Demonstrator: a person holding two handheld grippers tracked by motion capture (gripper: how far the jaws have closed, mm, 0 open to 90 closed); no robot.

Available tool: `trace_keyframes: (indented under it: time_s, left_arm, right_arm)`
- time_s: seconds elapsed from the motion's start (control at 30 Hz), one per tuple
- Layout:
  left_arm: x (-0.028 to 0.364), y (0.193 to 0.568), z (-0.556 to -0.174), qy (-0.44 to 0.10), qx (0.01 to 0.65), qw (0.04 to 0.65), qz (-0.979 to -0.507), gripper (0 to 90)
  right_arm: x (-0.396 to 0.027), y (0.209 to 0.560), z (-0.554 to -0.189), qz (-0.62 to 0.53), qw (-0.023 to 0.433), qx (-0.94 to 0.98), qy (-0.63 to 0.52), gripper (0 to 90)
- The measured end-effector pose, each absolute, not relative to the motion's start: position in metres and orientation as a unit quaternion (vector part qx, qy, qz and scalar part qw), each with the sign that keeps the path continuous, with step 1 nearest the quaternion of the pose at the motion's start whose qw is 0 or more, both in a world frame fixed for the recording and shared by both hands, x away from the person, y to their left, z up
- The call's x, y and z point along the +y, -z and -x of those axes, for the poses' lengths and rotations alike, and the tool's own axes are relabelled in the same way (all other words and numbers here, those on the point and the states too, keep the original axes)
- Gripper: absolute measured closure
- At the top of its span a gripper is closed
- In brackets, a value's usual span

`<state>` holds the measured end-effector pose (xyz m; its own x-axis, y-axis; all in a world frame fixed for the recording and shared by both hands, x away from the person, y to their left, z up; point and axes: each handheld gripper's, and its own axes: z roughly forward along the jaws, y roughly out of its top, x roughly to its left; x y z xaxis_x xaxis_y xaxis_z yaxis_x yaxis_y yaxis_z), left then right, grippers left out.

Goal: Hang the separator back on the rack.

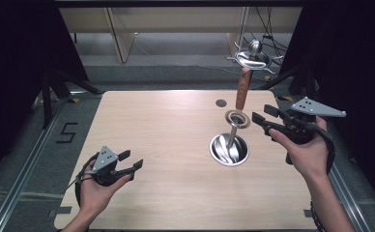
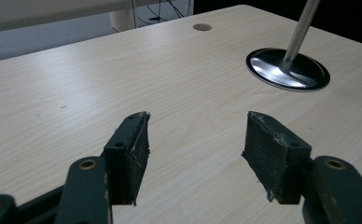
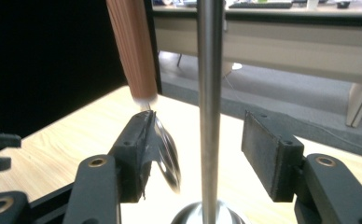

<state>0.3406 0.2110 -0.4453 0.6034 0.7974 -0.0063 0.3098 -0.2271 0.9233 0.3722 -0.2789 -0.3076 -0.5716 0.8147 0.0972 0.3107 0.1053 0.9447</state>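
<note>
The right tool [image 1: 262, 121], jaws spread, sits just beside the stand's [image 1: 229, 149] steel rod [image 3: 210, 93] with the rod between its pads, a wooden-handled spoon [image 1: 242, 89] hanging on the stand, while the left tool [image 1: 130, 162] hovers spread well left of the stand.

The desk [image 1: 166, 145] is pale beige wood with a fine lengthwise grain and a small round grey disc [image 1: 221, 103] set near its far edge. The stand's base [image 1: 229, 149] and pole [image 1: 233, 135] are shiny silver steel. A reddish-brown handle [image 1: 242, 89] with narrow wood stripes hangs above a silver ring [image 1: 237, 118]. Both the left gripper [image 1: 130, 162] and right gripper [image 1: 263, 116] are black, each with a grey three-cornered plate. The floor [image 1: 31, 145] is dull grey.
</note>
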Motion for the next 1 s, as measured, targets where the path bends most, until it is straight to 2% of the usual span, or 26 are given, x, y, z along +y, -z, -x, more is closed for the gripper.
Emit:
trace_keyframes:
  time_s: [0.47, 0.9, 1.0]
  left_arm:
    - [0.212, 0.447, -0.342, -0.242, 0.375, 0.493, -0.747, 38.7]
    - [0.212, 0.449, -0.343, -0.238, 0.378, 0.489, -0.749, 38.6]
    - [0.212, 0.450, -0.344, -0.233, 0.377, 0.491, -0.750, 38.4]
  right_arm:
    - [-0.296, 0.353, -0.371, -0.433, 0.226, 0.723, -0.489, 42.7]
    - [-0.315, 0.410, -0.367, -0.471, 0.221, 0.720, -0.460, 42.3]
    - [-0.319, 0.424, -0.367, -0.467, 0.251, 0.719, -0.449, 42.5]
